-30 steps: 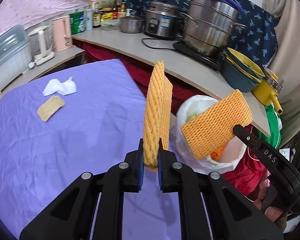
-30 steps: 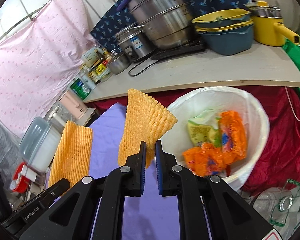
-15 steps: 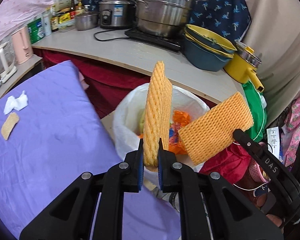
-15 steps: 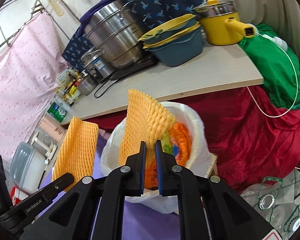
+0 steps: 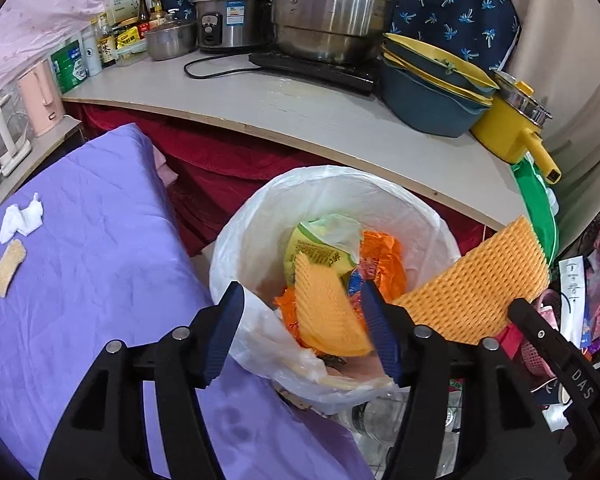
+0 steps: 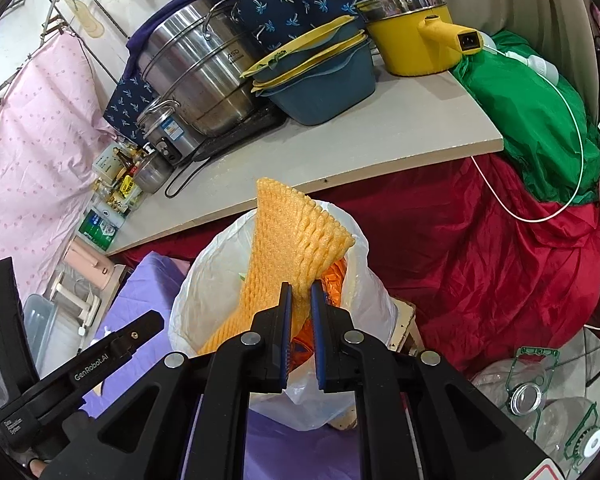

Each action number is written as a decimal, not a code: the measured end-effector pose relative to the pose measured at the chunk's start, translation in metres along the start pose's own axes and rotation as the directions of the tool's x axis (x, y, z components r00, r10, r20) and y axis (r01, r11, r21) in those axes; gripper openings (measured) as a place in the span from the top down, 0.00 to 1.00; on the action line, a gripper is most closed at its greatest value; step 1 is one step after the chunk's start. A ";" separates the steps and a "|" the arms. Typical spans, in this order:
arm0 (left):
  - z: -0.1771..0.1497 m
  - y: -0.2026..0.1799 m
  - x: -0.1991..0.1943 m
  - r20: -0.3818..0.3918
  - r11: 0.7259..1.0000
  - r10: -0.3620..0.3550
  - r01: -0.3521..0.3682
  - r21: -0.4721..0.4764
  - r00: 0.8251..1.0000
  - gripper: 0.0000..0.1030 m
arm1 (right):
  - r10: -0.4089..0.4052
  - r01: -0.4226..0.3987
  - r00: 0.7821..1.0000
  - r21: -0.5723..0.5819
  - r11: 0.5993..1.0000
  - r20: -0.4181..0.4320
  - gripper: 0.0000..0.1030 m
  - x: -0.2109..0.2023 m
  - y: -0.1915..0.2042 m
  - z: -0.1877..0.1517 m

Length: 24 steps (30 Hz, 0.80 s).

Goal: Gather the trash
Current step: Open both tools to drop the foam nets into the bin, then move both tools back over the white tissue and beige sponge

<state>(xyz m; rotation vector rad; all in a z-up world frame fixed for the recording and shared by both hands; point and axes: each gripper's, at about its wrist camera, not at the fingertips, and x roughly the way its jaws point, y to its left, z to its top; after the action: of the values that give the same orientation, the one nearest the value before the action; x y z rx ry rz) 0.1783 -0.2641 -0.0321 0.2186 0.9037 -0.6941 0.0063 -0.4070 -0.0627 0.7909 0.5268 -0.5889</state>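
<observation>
The trash bin (image 5: 340,208) stands on the floor between the bed (image 5: 92,248) on its left and the worktop (image 5: 300,108) behind it. Inside the bin lie wrappers (image 5: 380,256) with a foam net (image 5: 324,312) on top of them, just ahead of the left gripper (image 5: 302,328). To the right of the bin, over its rim, a second foam net (image 5: 476,284) sits in the right gripper (image 6: 299,304). On the bed, far left, a tissue (image 5: 22,218) lies just behind a sponge (image 5: 9,266). On the worktop, a steamer pot (image 5: 332,12) stands between a rice cooker (image 5: 232,20) on its left and stacked basins (image 5: 428,96) on its right, with a small pot (image 5: 512,128) at the right end. Bottles (image 6: 540,404) lie on the floor right of the bin.
</observation>
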 end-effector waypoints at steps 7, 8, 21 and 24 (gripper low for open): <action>-0.001 0.014 -0.006 0.003 0.999 0.036 -0.036 -0.029 0.999 0.44 | 0.012 -0.012 1.000 -0.016 1.000 -0.012 0.91 0.012 0.011 0.002; -0.001 0.016 -0.007 0.005 0.999 0.039 -0.039 -0.032 0.999 0.44 | 0.014 -0.014 1.000 -0.021 1.000 -0.013 0.91 0.014 0.013 0.002; -0.015 0.059 -0.024 0.012 0.991 0.090 -0.088 -0.101 0.996 0.44 | 0.031 -0.033 0.999 -0.049 0.998 -0.038 0.77 0.039 0.048 -0.003; -0.017 0.068 -0.029 0.015 0.988 0.096 -0.093 -0.120 0.995 0.44 | 0.043 -0.045 0.998 -0.058 0.997 -0.036 0.76 0.033 0.056 -0.007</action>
<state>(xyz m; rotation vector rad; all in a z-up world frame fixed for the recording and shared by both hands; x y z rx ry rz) 0.1980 -0.1915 -0.0275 0.1464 0.9057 -0.5518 0.0655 -0.3801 -0.0599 0.7558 0.5549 -0.5175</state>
